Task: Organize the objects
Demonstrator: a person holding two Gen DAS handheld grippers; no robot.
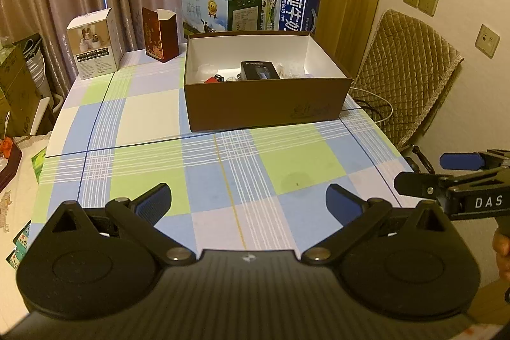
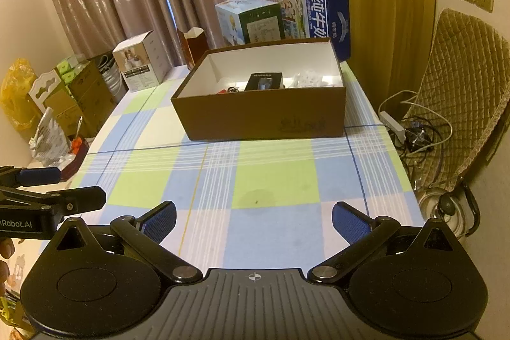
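Observation:
A brown open cardboard box [image 1: 264,104] stands on the checked tablecloth at the far middle; it also shows in the right wrist view [image 2: 261,117]. Inside lie a black device [image 1: 258,70], a small red item [image 1: 211,79] and clear plastic bits [image 1: 288,69]. My left gripper [image 1: 248,201] is open and empty, hovering over the near cloth. My right gripper [image 2: 253,220] is open and empty too, beside the left one, whose fingers [image 2: 60,174] show at the left edge.
Milk cartons [image 1: 220,10] [image 1: 283,5], a white box [image 1: 95,43] and a dark red box [image 1: 159,34] line the table's far edge. A padded chair [image 1: 411,78] and cables [image 2: 417,129] are to the right. Boxes and bags [image 2: 63,104] crowd the left.

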